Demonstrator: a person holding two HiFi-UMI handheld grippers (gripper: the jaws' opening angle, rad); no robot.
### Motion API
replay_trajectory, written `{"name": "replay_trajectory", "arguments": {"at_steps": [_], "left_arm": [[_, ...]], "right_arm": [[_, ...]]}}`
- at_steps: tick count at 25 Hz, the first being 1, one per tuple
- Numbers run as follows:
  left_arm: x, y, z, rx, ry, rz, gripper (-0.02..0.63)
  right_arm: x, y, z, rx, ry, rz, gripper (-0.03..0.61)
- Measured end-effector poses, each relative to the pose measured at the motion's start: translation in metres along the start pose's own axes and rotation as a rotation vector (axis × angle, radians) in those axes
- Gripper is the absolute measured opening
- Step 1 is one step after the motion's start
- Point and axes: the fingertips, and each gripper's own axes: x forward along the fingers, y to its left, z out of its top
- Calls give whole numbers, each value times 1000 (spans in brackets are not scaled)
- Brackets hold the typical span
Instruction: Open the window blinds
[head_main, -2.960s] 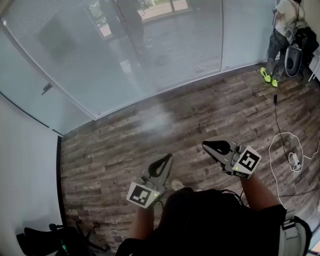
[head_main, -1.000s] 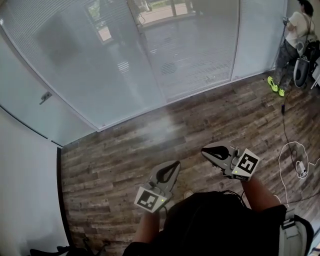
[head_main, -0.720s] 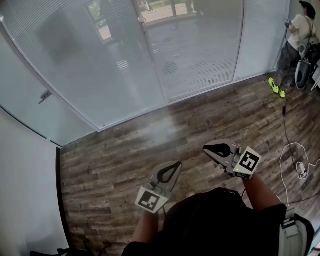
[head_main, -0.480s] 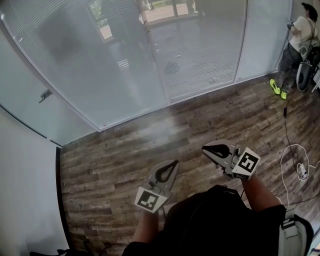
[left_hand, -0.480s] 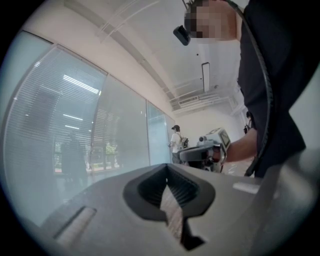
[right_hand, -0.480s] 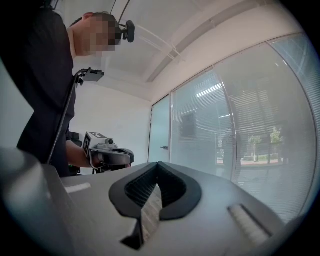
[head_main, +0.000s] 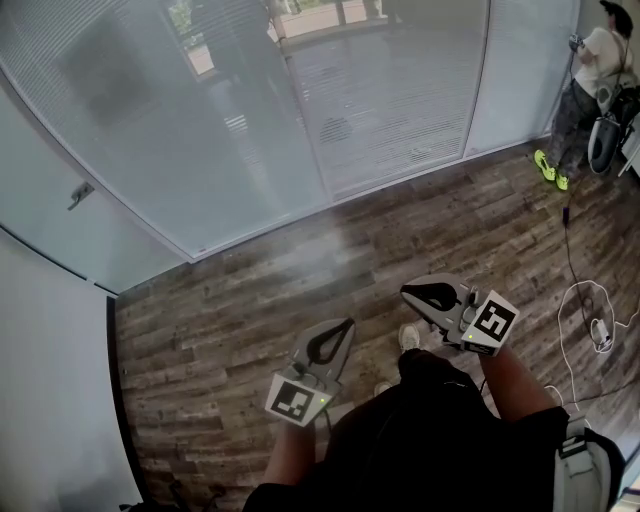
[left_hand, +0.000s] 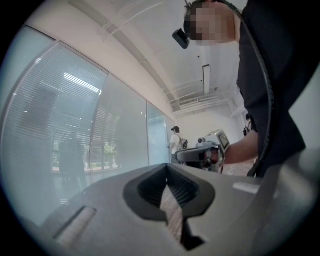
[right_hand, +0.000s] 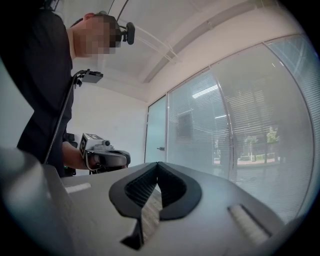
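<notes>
**A:** Where are the blinds (head_main: 380, 100)?
**B:** On the glass wall ahead, across the wooden floor (head_main: 250, 290). Slats closed, and I'm well short of them.
**A:** Fingers?
**B:** The left gripper (head_main: 341, 325) and right gripper (head_main: 405, 292) are both pinched together, holding nothing.
**A:** Where will you grab?
**B:** The slats look thin, light and easily bent. I'd take a cord or wand, but I can't see one.

In the head view the blinds (head_main: 380, 110) run off the top edge at 12 o'clock, and their slat angle is too fine to tell. A person (head_main: 590, 60) at 2 o'clock is cut by the corner. The fitting (head_main: 80, 193) at 10 o'clock is too small to identify. A pack (head_main: 590, 470) at 5 o'clock is cropped.
</notes>
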Motion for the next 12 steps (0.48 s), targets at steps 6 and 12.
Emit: {"name": "replay_trajectory", "arguments": {"at_steps": [6,12], "left_arm": [[8,12,-3,-4,5,14,5],[21,23,-8,-6,15,20,5]], "right_arm": [[8,-16,1,-8,-8,2,5],[20,-35,-2,-7,-18,11,5]]}}
